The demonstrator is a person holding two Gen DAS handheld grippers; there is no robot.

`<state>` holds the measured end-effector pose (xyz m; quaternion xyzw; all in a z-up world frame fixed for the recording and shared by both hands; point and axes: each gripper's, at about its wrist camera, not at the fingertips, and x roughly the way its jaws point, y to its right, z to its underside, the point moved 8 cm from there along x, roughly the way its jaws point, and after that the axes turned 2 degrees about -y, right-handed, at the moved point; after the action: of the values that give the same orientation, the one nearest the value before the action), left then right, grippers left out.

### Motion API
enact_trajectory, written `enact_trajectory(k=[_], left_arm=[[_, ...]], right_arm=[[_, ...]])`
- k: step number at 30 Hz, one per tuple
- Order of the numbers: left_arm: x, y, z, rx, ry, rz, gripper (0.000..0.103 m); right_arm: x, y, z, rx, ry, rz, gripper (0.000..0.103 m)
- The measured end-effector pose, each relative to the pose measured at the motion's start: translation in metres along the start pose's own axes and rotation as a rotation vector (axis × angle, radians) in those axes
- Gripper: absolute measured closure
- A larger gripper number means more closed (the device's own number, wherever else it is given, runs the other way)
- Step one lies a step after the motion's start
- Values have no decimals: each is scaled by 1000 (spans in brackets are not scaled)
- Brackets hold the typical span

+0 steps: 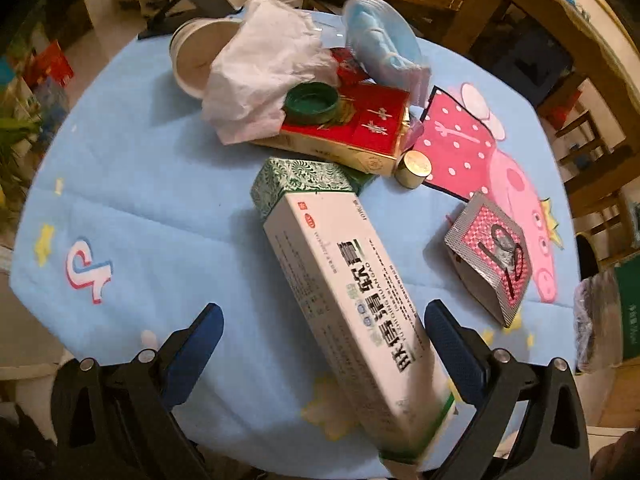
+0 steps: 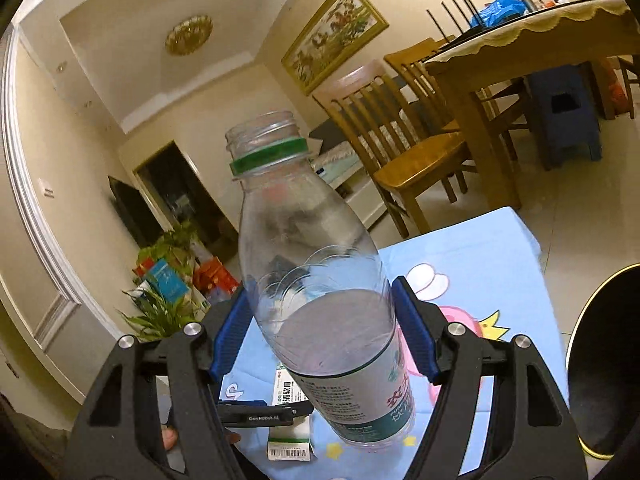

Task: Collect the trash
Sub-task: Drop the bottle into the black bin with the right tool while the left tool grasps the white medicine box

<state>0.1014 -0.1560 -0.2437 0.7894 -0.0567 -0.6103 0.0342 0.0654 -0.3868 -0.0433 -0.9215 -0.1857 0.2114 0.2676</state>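
right gripper (image 2: 320,332): blue pads clamped on clear bottle (image 2: 316,280), capless, green neck ring, lower centre of frame | left gripper (image 1: 324,340): jaws wide, nothing gripped, white carton (image 1: 352,300) lying between, bottom centre | blue tablecloth (image 1: 160,200) | crumpled tissue (image 1: 264,68) upper centre

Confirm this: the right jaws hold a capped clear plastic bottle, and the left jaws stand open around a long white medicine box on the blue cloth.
One detail is wrong: the clear plastic bottle has no cap. The right wrist view shows its bare threaded mouth above the green ring. The rest holds: the right gripper grips it, and the left gripper stands open around the long white medicine box on the blue cloth.
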Motion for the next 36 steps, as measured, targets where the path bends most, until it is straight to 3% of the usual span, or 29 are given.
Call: enact_trajectory(k=[1,5,8,9,10,12,19,28,32,33,34,36], left_arm=[[4,3,2,-6,-21,9,13],[11,21,5,12,-28,-46,16],[8,34,3,13,-13,-53,41],[3,38,1,29,7,-64,72],[2,40,0,37,5,-58,76],[2,44,4,22,-12,5,77],[-20,29,-4,47,62,6,77],[-57,36,-11,205,205,-22,77],[-69,77,-4,320,241,10,77],[-76,81,0,342,251,15,77],[-84,92,3,379,270,17,76],[-89,113,6,432,295,15,76]], right_arm=[[-3,5,3,5,5,2,35],[-12,26,4,32,21,15,35],[-20,32,5,31,45,42,35],[-22,31,5,28,52,55,35],[-27,35,4,26,65,80,35],[-34,43,4,28,87,117,35],[-50,70,6,52,121,227,35],[-103,146,-4,100,229,629,35],[-109,183,0,107,199,773,33],[-106,194,4,122,166,809,29],[-103,209,14,145,128,853,11],[-102,228,22,206,97,878,5]])
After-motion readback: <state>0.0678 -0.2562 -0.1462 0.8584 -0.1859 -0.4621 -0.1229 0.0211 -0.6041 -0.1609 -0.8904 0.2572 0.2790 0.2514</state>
